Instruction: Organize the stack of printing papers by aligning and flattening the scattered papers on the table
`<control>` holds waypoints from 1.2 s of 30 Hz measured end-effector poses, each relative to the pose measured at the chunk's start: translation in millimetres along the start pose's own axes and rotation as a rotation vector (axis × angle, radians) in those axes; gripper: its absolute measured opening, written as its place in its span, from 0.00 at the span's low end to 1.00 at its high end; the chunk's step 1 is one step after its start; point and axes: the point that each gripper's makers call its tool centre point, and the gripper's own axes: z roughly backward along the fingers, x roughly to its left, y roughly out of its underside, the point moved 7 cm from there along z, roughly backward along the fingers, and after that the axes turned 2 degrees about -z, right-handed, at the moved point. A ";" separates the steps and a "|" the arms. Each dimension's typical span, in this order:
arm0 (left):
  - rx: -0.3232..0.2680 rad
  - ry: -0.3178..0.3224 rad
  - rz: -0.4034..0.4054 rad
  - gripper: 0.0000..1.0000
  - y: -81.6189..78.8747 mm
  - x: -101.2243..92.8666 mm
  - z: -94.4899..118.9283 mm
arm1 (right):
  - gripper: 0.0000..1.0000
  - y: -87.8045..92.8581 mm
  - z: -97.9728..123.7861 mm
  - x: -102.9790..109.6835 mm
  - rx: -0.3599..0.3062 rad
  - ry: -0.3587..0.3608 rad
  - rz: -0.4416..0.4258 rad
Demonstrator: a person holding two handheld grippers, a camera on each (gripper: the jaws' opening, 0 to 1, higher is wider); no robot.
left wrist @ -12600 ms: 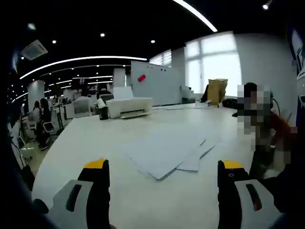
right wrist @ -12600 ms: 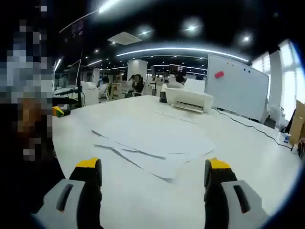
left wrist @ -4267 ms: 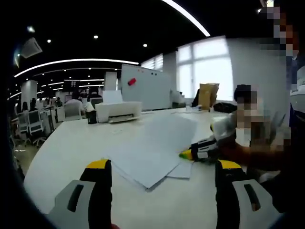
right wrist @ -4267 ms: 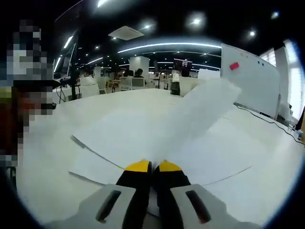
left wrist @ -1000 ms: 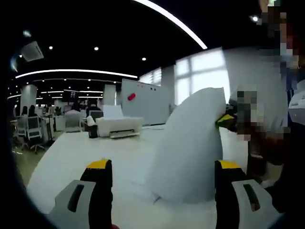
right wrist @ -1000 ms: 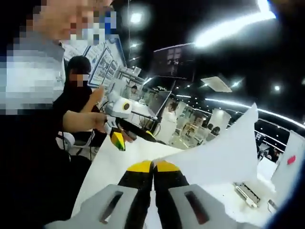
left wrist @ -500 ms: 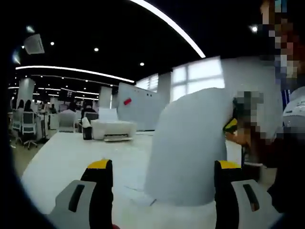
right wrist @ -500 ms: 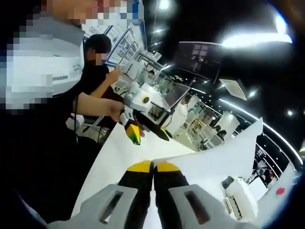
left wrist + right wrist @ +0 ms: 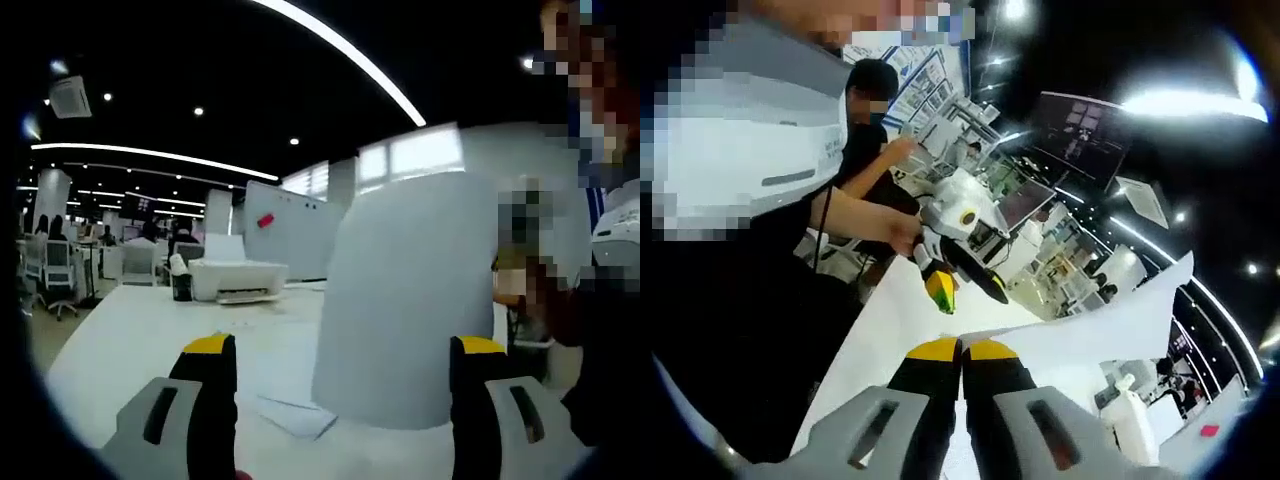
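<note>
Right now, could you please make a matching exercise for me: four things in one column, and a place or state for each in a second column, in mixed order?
1. left gripper
2. right gripper
3. printer
4. sheets

A. lying flat on the table
B. open, holding nothing
C. shut on raised paper
D. standing at the far end of the table

Pairs: 1-B, 2-C, 3-D, 4-A

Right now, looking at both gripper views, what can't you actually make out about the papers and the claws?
- How many sheets the right claw clamps: its shut tips cover the pinched edge of the lifted paper.
- What lies behind the lifted paper in the left gripper view: the sheet blocks it.
- How the papers on the table are stacked: partly behind that sheet, low angle.
- Printer details: too small.
- Left claw open, holding nothing.
</note>
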 end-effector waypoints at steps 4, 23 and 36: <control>-0.011 0.006 0.000 0.90 -0.3 2.8 -2.9 | 0.00 -3.0 -1.2 1.3 -0.001 -0.008 0.010; -0.063 0.052 0.039 0.91 -9.1 4.2 -5.3 | 0.00 -8.8 4.5 1.4 0.007 -0.021 0.044; -0.068 0.082 0.026 0.91 -9.9 3.5 -7.3 | 0.00 -2.9 5.6 3.7 0.053 -0.040 0.081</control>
